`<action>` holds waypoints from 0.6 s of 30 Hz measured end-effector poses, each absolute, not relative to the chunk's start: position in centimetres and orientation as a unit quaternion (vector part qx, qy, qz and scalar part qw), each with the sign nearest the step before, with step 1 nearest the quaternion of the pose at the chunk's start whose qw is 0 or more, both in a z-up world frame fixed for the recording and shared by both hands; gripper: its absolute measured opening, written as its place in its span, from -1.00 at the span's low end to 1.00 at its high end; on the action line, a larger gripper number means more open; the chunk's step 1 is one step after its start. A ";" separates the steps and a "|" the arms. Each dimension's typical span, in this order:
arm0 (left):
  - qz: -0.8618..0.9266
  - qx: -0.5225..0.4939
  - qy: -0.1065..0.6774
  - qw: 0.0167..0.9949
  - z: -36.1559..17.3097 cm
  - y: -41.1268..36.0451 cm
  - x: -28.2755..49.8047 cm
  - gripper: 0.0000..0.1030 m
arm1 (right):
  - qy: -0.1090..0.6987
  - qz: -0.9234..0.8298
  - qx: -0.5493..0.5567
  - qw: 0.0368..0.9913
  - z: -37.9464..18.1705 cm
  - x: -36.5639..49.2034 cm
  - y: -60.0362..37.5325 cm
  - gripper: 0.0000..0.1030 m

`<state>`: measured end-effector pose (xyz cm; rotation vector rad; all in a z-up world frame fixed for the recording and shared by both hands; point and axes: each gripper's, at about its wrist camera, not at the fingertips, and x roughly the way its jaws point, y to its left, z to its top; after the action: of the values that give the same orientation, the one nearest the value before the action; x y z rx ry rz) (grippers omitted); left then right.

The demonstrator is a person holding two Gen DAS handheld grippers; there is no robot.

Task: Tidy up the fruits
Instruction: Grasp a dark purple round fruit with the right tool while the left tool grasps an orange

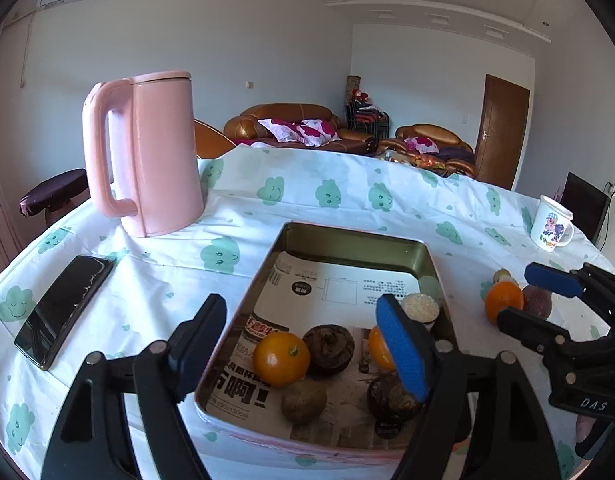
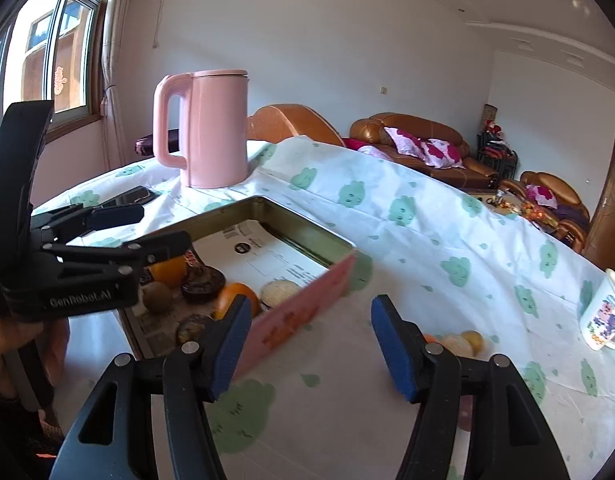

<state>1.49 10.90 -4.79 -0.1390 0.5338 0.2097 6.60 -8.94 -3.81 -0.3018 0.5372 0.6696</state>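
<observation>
A rectangular metal tin [image 1: 349, 246] lined with printed paper lies on the table. It holds an orange [image 1: 281, 358], a dark brown fruit [image 1: 328, 347], a green-brown fruit [image 1: 303, 400], a second orange, a white round item [image 1: 420, 307] and a dark fruit at the right. My left gripper [image 1: 303, 352] is open over the tin's near end, empty. My right gripper [image 2: 311, 350] is open and empty over the cloth right of the tin [image 2: 307, 236]. In the left wrist view it [image 1: 541, 300] hovers by an orange [image 1: 503, 300] and a purple fruit [image 1: 537, 300] outside the tin. Small fruits [image 2: 461, 342] lie beyond its right finger.
A pink kettle [image 1: 151, 152] stands at the back left of the table. A black phone [image 1: 65, 308] lies at the left. A white cartoon mug [image 1: 551, 226] stands at the right edge. The table has a white cloth with green clouds [image 2: 427, 232]. Sofas stand behind.
</observation>
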 end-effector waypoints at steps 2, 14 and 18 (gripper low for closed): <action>0.089 -0.064 0.261 0.959 -4.5 9.6 1.7 0.54 | 0.264 0.282 -0.143 0.911 -3.8 7.3 -12.0 0.30; 0.025 0.004 0.254 0.967 -3.4 1.2 3.6 0.79 | 0.331 0.233 -0.103 0.909 -6.0 11.4 -17.4 0.33; 0.012 0.007 0.268 0.963 -3.9 0.3 4.8 0.79 | 0.359 0.243 -0.102 0.895 -6.9 12.5 -16.9 0.33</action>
<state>4.84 0.28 -3.95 0.0146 0.5432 0.0245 12.50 -16.85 -6.88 -0.2123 0.7451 0.5040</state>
